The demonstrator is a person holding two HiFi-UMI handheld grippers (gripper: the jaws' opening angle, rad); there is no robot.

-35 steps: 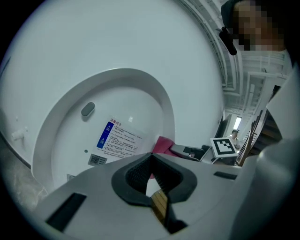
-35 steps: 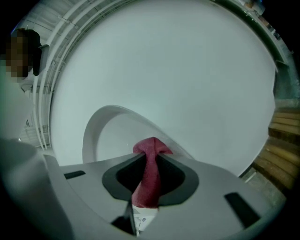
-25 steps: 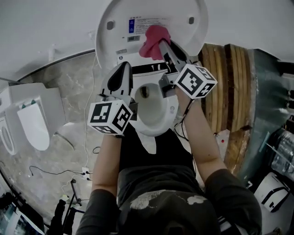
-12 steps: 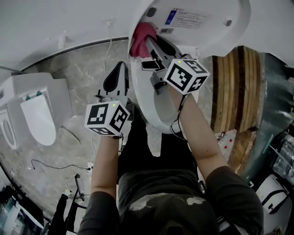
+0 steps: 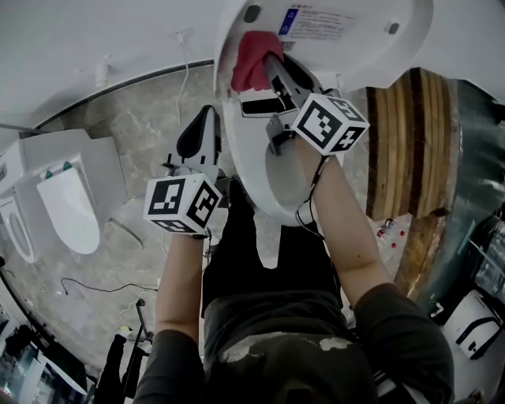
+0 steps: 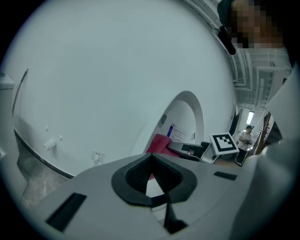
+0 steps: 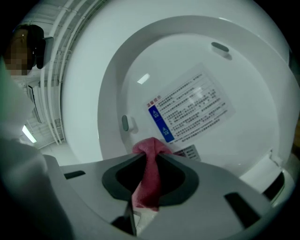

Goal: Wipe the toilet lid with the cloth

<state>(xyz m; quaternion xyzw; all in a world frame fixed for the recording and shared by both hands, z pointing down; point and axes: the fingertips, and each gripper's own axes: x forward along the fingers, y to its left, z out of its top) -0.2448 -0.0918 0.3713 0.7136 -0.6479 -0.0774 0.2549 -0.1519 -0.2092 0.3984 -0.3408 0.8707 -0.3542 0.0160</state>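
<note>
While the right gripper is clamping the pink cloth in closed fingers, the bunch just ahead of them is pressing on the raised toilet lid. Risk: drag may be pulling cloth loose, or snagging the bumper up-left of the fingers. Left gripper is idling beside the bowl, fingers closed, empty.

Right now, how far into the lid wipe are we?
Done: the lid stands raised and the right gripper is shut on the red cloth. In hand: the cloth sits at the lid's inner face, by the printed label's lower corner. Left: wiping across the rest; no streaks show what is covered. The left gripper is shut, empty, beside the bowl.
</note>
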